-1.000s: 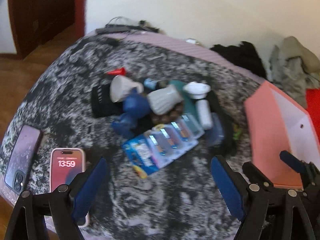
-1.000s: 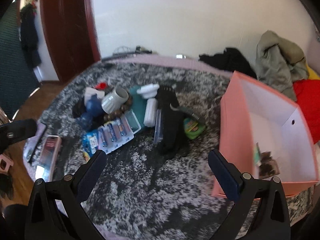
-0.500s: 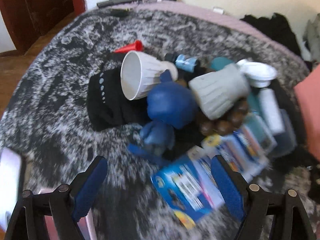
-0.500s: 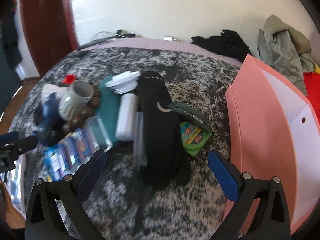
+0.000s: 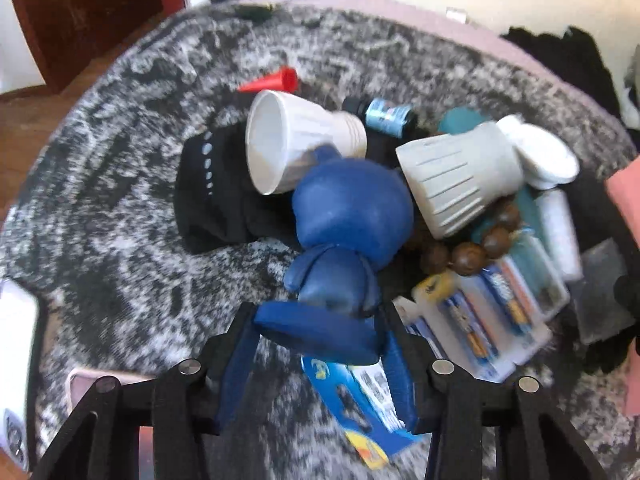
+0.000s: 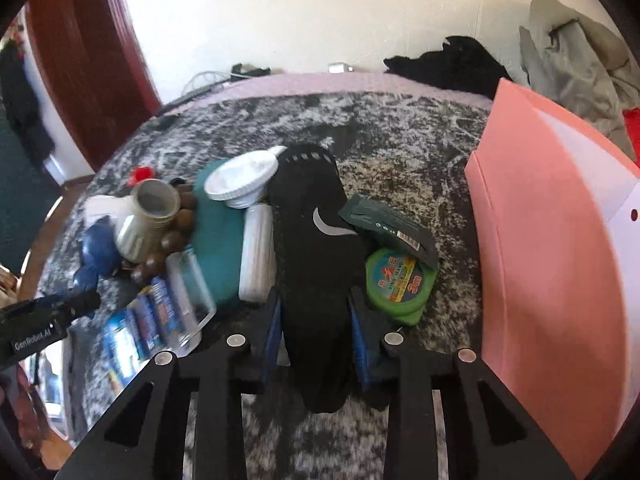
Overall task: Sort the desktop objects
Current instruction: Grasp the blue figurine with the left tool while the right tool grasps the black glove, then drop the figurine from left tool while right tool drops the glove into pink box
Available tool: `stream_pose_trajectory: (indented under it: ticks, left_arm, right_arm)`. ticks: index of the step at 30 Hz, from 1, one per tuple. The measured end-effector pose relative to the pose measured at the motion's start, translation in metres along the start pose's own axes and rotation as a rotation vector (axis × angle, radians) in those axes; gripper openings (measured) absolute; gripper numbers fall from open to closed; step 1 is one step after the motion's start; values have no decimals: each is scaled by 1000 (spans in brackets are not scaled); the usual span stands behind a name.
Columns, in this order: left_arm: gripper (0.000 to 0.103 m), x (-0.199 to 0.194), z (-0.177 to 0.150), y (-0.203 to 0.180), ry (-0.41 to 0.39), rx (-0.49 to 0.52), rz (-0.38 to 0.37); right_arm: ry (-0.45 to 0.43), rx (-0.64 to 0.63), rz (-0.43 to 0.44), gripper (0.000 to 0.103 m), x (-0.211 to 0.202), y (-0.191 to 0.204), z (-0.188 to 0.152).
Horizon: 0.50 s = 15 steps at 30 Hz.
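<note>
A pile of small objects lies on the grey mottled blanket (image 5: 120,264). My left gripper (image 5: 316,344) is shut on the base of a blue toy figure (image 5: 348,220), which lies against a white ribbed cup (image 5: 288,144) and a grey ribbed cup (image 5: 456,176). My right gripper (image 6: 316,320) is shut on a black sock (image 6: 312,240) that lies lengthwise between its fingers. The blue figure (image 6: 96,248) also shows at the left of the right wrist view.
A pink box (image 6: 552,248) stands at the right. Around the pile lie a battery pack (image 5: 472,320), brown beads (image 5: 468,252), a green tape measure (image 6: 400,280), a white jar lid (image 6: 240,176), a teal item (image 6: 220,240) and another black sock (image 5: 216,196). A phone (image 5: 16,320) lies at the left edge.
Both grippers moved forward into the pile and closed: the left on the blue figure's base, the right on the black sock. Both were open before.
</note>
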<state>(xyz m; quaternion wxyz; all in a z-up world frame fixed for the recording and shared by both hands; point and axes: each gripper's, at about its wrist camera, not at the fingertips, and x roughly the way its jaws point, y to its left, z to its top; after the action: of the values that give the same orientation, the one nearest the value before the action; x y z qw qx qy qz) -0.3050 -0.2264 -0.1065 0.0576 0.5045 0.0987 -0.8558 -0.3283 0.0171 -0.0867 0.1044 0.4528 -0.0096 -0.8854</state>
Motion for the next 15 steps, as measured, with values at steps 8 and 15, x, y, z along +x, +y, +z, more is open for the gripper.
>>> stream_pose_trajectory:
  ticks: [8,15]
  left_arm:
    - [50,-48,-27,7,-32,-18,-8]
    - [50,-76,-49,9,-45,-19,-30]
  right_arm:
    - [-94,-59,52,8,-80,1,-23]
    - [-175,-111,72,8,-144,15,-41]
